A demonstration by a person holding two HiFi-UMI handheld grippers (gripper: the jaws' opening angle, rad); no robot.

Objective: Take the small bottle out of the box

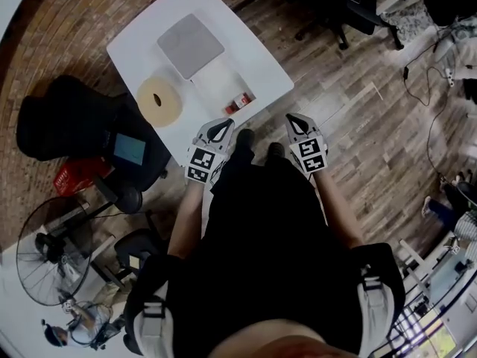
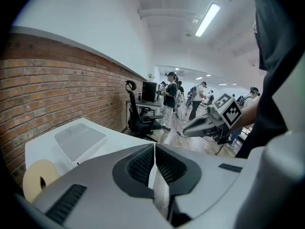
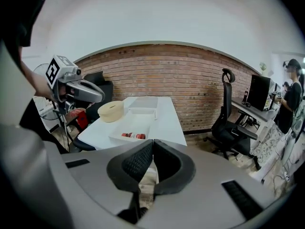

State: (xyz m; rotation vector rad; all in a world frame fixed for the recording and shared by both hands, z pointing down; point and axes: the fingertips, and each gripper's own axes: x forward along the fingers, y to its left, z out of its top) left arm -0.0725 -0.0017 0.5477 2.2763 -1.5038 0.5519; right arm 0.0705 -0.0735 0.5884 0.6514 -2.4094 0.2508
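A shallow white box [image 1: 218, 80] sits on the white table [image 1: 141, 43], near its front edge. Small red-and-white bottles [image 1: 239, 101] lie at the box's near end, and in the right gripper view they show as red spots [image 3: 133, 136] inside the box [image 3: 138, 124]. My left gripper [image 1: 221, 126] is shut and empty, held just short of the table's edge. My right gripper [image 1: 295, 119] is also shut with nothing in it, over the wooden floor to the right of the table. Pads meet in both gripper views: left [image 2: 155, 150], right [image 3: 152, 151].
A grey lid [image 1: 190, 45] lies behind the box, and a cream tape roll [image 1: 159, 101] lies to its left. Black chairs [image 1: 71, 118], a red crate [image 1: 78, 176] and a fan [image 1: 52, 259] stand left of me. An office chair [image 3: 229, 123] and people stand farther off.
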